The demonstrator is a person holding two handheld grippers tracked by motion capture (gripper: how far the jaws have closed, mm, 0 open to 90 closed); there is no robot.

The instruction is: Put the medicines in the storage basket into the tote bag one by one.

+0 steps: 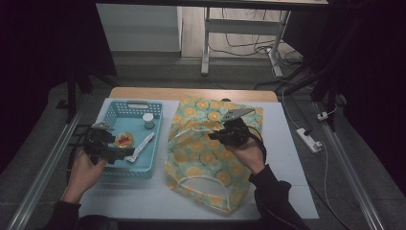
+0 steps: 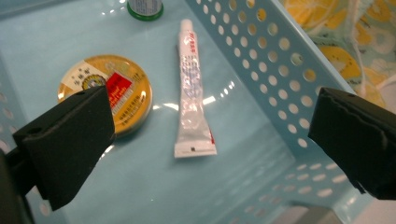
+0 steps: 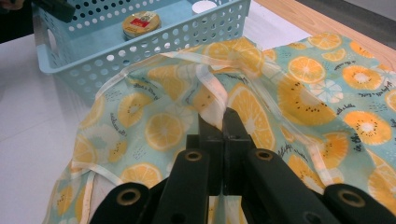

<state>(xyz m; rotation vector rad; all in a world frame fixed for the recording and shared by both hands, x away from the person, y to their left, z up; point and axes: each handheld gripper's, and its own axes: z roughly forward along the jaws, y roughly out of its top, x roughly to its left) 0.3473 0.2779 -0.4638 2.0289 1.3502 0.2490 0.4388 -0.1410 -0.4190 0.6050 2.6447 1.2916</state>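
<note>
My left gripper (image 1: 119,152) hovers over the light blue perforated basket (image 1: 109,115), jaws open wide with nothing between them. In the left gripper view (image 2: 210,114) it looks down on a round gold tin (image 2: 107,91), a white tube (image 2: 192,93) and a small green-based bottle (image 2: 145,7) on the basket floor. My right gripper (image 1: 216,135) is shut on a pale strap of the orange-print fabric bag (image 1: 206,158), lifting it a little. The right gripper view shows the closed jaws (image 3: 223,119) pinching that strap (image 3: 212,88).
The basket (image 3: 140,46) stands just left of the bag (image 3: 327,93) on the white tabletop (image 1: 282,158), with the tin (image 3: 141,23) and a white cap (image 3: 204,6) inside. A wooden strip (image 1: 191,93) runs along the table's far edge. Cables and a power strip (image 1: 309,139) lie on the floor at the right.
</note>
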